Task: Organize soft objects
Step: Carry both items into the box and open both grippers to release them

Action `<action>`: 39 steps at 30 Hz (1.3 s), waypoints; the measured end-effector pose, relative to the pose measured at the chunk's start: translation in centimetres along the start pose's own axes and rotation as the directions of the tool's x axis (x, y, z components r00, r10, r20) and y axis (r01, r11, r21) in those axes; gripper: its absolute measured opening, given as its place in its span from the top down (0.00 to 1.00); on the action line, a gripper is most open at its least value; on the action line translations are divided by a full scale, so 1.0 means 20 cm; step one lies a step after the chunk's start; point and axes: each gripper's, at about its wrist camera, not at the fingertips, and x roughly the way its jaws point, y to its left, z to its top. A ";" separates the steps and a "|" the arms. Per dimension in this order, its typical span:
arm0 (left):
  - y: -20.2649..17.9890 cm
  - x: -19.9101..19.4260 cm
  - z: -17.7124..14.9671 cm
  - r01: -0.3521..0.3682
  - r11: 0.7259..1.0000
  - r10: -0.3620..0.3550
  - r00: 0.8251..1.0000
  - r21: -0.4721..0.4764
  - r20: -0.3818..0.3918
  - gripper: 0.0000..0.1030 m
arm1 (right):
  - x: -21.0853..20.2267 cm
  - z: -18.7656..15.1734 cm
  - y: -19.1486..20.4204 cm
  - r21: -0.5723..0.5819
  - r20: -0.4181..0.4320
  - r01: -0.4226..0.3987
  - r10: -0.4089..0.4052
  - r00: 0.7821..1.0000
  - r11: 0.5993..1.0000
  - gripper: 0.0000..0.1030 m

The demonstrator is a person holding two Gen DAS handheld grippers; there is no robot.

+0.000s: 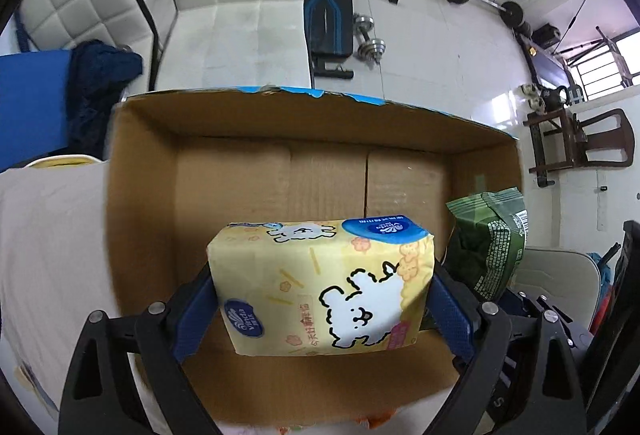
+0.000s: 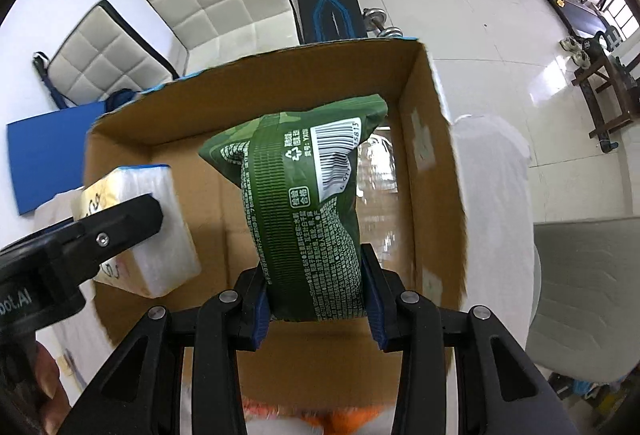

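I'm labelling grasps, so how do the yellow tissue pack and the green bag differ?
The tissue pack is a yellow block with a cartoon print; the green bag is a crinkled pouch with a barcode. The left gripper holds the pack lying broadside; the right gripper holds the bag upright by its lower end. Both hang above the cardboard box.

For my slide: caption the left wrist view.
Left gripper holding a yellow tissue pack over an open cardboard box.

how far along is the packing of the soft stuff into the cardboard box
Nothing lies in the cardboard box yet; its visible floor is bare. In hand: left tongs grip the yellow tissue pack, right tongs grip the green bag, both over the box. Left: releasing both inside.
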 end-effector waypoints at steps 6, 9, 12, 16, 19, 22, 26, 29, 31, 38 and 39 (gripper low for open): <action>0.00 0.21 0.12 0.033 0.999 -0.031 0.996 0.016 -0.079 0.08 | 0.23 0.12 -0.02 0.007 -0.050 0.004 -0.003 0.999 1.000 0.60; -0.02 0.26 0.14 0.041 0.999 -0.039 0.995 0.025 -0.097 0.08 | 0.30 0.13 -0.04 0.007 -0.058 0.017 -0.016 0.998 1.000 0.60; -0.03 0.31 0.16 0.046 0.998 -0.040 0.991 0.040 -0.127 0.08 | 0.36 0.16 -0.05 0.008 -0.079 0.016 -0.015 0.997 1.000 0.60; -0.03 0.37 0.16 0.018 1.000 -0.014 0.985 0.017 -0.173 0.08 | 0.39 0.17 -0.02 -0.006 -0.089 0.027 -0.027 0.996 1.000 0.58; -0.04 0.37 0.15 -0.010 0.999 0.016 0.983 0.033 -0.181 0.08 | 0.37 0.15 -0.01 -0.007 -0.085 0.028 -0.028 0.996 1.000 0.45; -0.04 0.35 0.13 -0.038 0.998 0.047 0.985 0.059 -0.164 0.08 | 0.34 0.13 0.02 -0.021 -0.070 0.051 -0.052 0.996 0.999 0.43; -0.03 0.32 0.11 -0.025 0.997 0.036 0.987 0.072 -0.157 0.01 | 0.31 0.12 0.05 -0.037 -0.066 0.070 -0.073 0.995 0.997 0.36; -0.03 0.29 0.10 -0.016 0.997 0.027 0.989 0.080 -0.147 0.01 | 0.29 0.11 0.06 -0.038 -0.066 0.078 -0.081 0.995 0.996 0.29; -0.03 0.26 0.09 -0.001 0.998 0.010 0.992 0.070 -0.129 0.01 | 0.26 0.09 0.07 -0.033 -0.064 0.079 -0.081 0.995 0.996 0.22; -0.01 0.06 -0.03 -0.062 0.995 0.060 0.998 0.082 0.022 0.01 | 0.17 -0.01 0.04 -0.043 -0.031 0.084 -0.085 0.996 0.996 0.03; 0.00 0.02 -0.05 -0.074 0.994 0.071 0.996 0.079 0.047 0.01 | 0.17 -0.03 0.03 -0.046 -0.026 0.084 -0.086 0.996 0.995 0.03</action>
